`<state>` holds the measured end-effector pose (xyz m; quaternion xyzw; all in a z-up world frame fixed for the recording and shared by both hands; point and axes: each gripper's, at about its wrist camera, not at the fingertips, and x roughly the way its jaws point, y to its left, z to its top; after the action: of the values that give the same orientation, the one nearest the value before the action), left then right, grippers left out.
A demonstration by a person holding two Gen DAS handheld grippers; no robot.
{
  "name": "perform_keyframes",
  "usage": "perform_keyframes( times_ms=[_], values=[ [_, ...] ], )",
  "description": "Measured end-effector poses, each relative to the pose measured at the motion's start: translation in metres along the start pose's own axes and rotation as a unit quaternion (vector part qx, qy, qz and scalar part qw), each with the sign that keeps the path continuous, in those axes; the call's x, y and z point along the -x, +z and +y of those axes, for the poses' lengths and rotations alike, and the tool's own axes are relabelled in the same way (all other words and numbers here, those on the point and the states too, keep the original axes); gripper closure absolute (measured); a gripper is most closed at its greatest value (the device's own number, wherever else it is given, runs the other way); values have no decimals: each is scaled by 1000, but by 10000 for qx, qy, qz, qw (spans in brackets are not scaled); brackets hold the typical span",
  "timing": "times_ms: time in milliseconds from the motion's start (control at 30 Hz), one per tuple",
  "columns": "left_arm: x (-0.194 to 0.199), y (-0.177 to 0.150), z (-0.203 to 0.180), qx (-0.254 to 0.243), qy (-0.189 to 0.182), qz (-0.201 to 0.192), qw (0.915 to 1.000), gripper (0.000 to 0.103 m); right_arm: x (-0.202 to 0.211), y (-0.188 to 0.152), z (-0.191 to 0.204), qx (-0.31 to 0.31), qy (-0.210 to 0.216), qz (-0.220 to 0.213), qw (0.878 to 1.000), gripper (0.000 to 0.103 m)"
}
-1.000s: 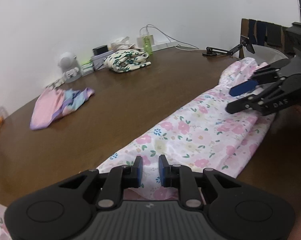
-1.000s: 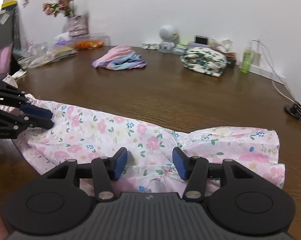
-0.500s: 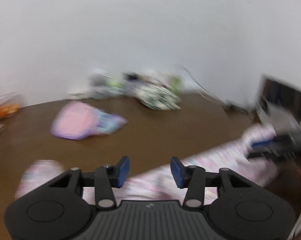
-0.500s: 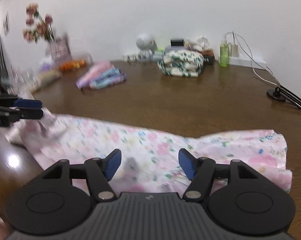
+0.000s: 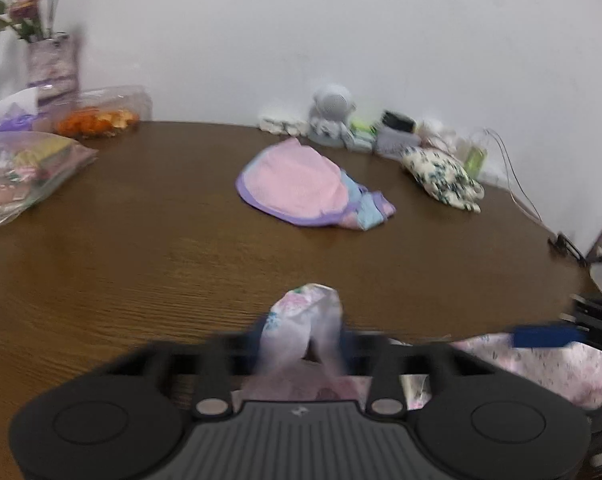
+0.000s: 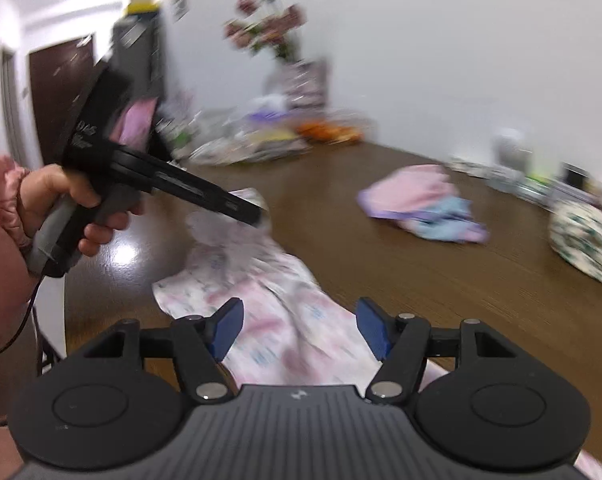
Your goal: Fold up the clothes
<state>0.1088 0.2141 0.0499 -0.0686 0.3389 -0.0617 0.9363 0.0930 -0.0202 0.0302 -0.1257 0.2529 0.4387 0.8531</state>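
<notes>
a second ago the left gripper (image 5: 301,340) sat nearly closed over the flat pink floral cotton garment (image 6: 285,312), and half a second ago its blue pads stood apart over it; now a bunched corner of that cloth rises between its blurred fingers at lower centre of the left wrist view, pinched there and lifted off the brown wooden table (image 5: 181,248). the left view has also swung from the right end of the table toward the vase of dried pink flowers (image 5: 49,56) at upper left. the right gripper (image 6: 301,328) has spread wider than a second ago; its blue pads stand well apart above the cloth at lower centre, holding nothing.

in the right wrist view the garment's long axis runs from bottom centre up and left to the left gripper's tips (image 6: 257,216), held by a hand (image 6: 73,204) in a pink sleeve. the rest of the cloth lies on the table's near edge. a folded pink and purple cloth (image 5: 301,188) lies mid-table, well apart.
</notes>
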Motion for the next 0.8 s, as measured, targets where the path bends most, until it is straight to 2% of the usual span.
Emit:
perform_keyframes(
  times_ms=[33, 100, 133, 167, 300, 433, 533, 633, 700, 767, 800],
  values=[
    [-1, 1, -1, -15, -117, 15, 9999, 100, -17, 6, 5, 92, -19, 116, 9999, 44],
    [4, 3, -2, -76, -269, -41, 9996, 101, -35, 12, 3, -92, 42, 291, 9995, 64],
    [10, 4, -4, -122, -305, -110, 9994, 102, -43, 15, 2, -204, 78, 375, 9991, 87],
    [15, 6, -5, -168, -342, -179, 9991, 102, -51, 18, 0, -316, 114, 459, 9984, 99],
    [44, 10, -8, -287, -497, -366, 9977, 102, -25, 19, -3, -512, 181, 195, 9983, 102],
    [59, -4, -10, -518, -415, -428, 9969, 101, 7, 21, 11, -283, 272, -16, 9992, 101],
    [52, -28, -6, -556, -180, -295, 9979, 101, -2, 11, 25, -137, 453, 276, 9985, 101],
    [36, -50, 1, -358, 18, -79, 9993, 100, -22, -4, 34, -124, 425, 586, 9973, 99],
    [31, -61, 3, -311, 91, -11, 9995, 97, -27, -11, 37, -154, 412, 630, 9970, 92],
    [35, -69, 0, -372, 178, -70, 9991, 96, -22, -14, 36, -224, 447, 557, 9972, 70],
    [37, -73, -1, -403, 222, -99, 9989, 95, -19, -15, 35, -260, 466, 516, 9972, 66]
  ],
)
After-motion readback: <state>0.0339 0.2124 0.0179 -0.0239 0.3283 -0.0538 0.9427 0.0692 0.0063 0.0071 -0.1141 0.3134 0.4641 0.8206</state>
